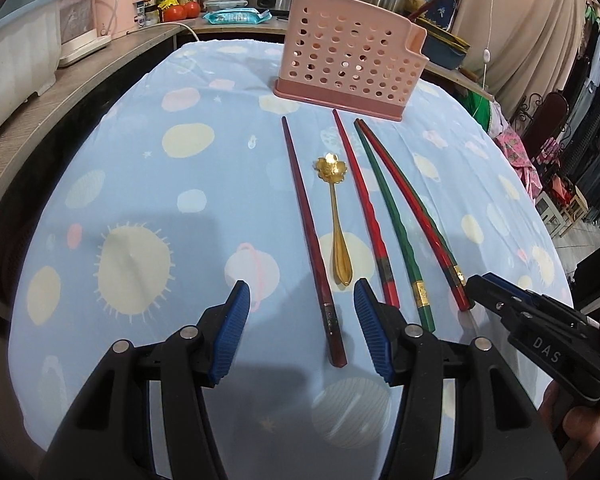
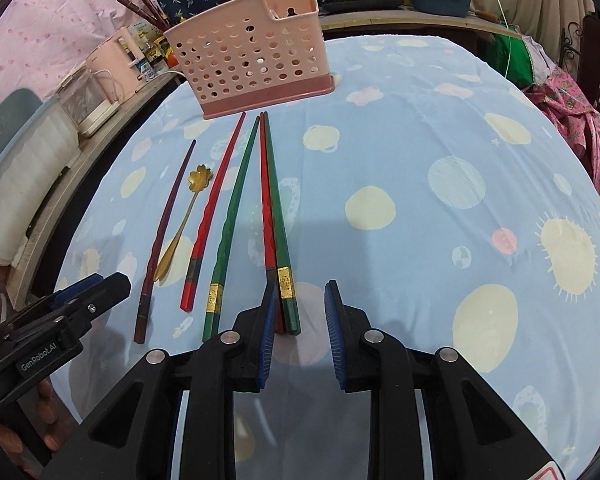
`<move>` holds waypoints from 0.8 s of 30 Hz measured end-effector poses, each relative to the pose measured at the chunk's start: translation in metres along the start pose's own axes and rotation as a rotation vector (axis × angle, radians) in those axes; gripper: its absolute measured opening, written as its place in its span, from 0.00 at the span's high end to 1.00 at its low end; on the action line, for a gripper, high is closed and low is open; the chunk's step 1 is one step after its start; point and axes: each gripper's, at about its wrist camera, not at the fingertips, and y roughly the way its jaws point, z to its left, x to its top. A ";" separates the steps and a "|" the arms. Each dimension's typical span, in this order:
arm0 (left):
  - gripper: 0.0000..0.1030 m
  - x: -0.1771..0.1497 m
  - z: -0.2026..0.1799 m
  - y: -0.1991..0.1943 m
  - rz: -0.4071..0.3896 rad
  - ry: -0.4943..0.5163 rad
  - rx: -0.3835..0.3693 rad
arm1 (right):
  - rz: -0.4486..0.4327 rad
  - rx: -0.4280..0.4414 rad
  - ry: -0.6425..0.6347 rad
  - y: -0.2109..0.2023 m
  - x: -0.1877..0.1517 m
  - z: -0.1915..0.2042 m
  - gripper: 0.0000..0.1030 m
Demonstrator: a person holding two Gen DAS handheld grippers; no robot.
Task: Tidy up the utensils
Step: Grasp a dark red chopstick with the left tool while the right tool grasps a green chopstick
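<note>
Five chopsticks lie in a row with a gold spoon [image 1: 334, 216] on the worktop [image 1: 140, 168], ahead of both grippers. The dark red chopstick [image 1: 312, 240] ends between the left gripper [image 1: 302, 300] fingers, which stand wide apart. The green and red pair [image 2: 274, 220] ends between the right gripper [image 2: 300, 300] fingers, also wide. The pink holder [image 1: 348, 52] stands beyond the chopstick tips.

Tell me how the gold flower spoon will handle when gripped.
The gold spoon looks like thin polished metal, so probably stiff, light and slippery between pads. Its slim handle lies flat on the tablecloth, likely hard to get under. The flower bowl should stop rolling.
</note>
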 end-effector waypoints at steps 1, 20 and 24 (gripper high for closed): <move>0.50 0.000 0.000 0.000 0.000 0.002 0.000 | 0.004 -0.002 0.000 0.001 -0.001 0.000 0.80; 0.51 -0.008 -0.004 0.017 0.037 0.031 0.012 | -0.001 -0.015 -0.027 0.010 0.001 0.001 0.83; 0.54 -0.010 -0.005 0.017 0.032 0.048 0.019 | -0.003 -0.015 -0.025 0.012 0.002 0.000 0.86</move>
